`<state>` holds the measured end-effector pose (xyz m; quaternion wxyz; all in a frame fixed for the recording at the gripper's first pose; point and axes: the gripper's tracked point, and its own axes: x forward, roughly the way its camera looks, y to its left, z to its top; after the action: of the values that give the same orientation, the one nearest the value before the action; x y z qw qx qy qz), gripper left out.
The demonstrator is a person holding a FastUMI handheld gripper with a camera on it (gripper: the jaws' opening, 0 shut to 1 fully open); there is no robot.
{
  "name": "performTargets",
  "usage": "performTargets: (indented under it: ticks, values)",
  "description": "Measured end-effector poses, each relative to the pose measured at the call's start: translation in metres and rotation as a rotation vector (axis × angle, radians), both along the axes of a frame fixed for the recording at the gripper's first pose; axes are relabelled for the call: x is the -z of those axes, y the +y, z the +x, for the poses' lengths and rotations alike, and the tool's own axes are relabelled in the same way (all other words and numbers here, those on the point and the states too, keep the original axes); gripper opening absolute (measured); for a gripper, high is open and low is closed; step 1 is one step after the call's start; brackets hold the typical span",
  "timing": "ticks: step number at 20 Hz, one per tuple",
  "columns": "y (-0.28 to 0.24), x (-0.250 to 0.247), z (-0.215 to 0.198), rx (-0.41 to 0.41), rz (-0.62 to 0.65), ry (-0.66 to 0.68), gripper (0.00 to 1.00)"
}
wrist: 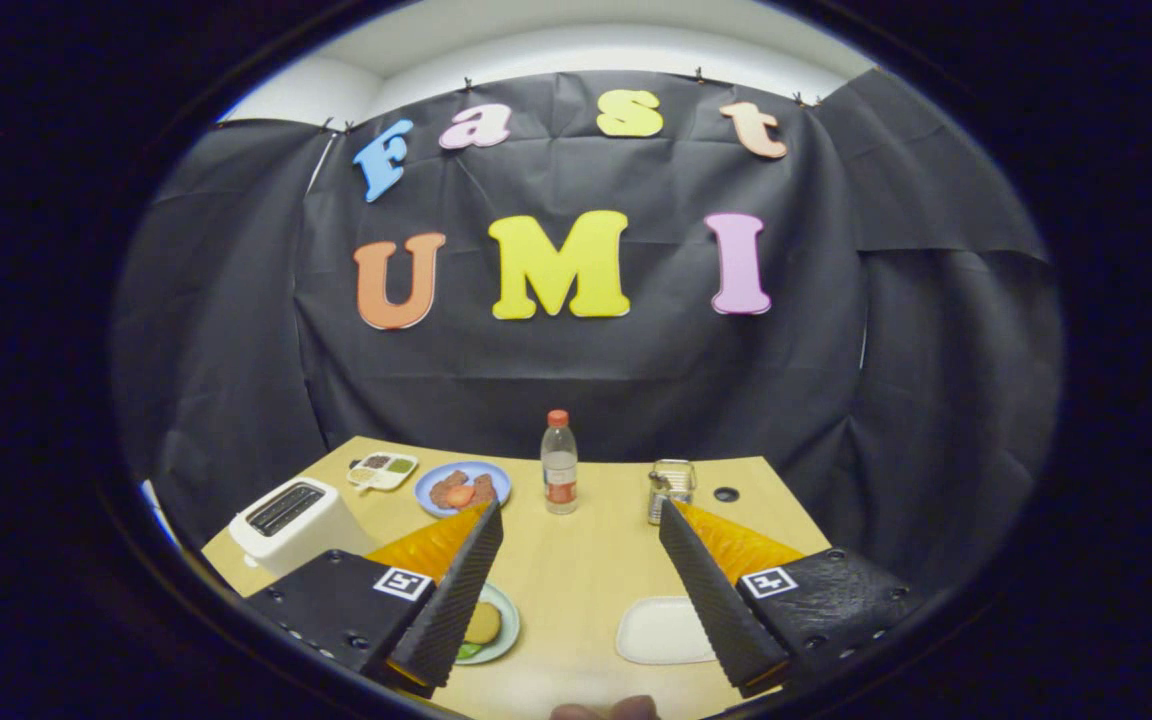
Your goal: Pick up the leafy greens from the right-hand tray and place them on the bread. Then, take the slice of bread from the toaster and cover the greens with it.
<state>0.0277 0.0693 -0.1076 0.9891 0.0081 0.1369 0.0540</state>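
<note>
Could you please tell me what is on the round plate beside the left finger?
On the plate lies a round, browned bread piece with a bit of green at its edge. The left finger covers the rest. The gripper is open.

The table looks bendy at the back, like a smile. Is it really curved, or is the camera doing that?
In the gripper view the fisheye lens bends the table edge; the bottle at centre stays straight and sharp, lighting is even, and the open gripper holds nothing.

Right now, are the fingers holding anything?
No. The fingers stand wide apart with only bare table between them; the water bottle stands well beyond them.
</note>
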Motion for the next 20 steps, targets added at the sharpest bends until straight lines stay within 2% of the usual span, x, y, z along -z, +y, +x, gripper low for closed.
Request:
performTargets:
  ticks: [4,11,16,20]
  values:
    - [-0.068,-0.025,0.0,0.066,0.007,-0.052,0.96]
    - [-0.171,-0.04,-0.012,0.158,0.016,-0.089,0.96]
    - [-0.214,-0.053,-0.031,0.196,0.031,-0.135,0.96]
    - [-0.216,-0.044,-0.041,0.181,0.042,-0.13,0.96]
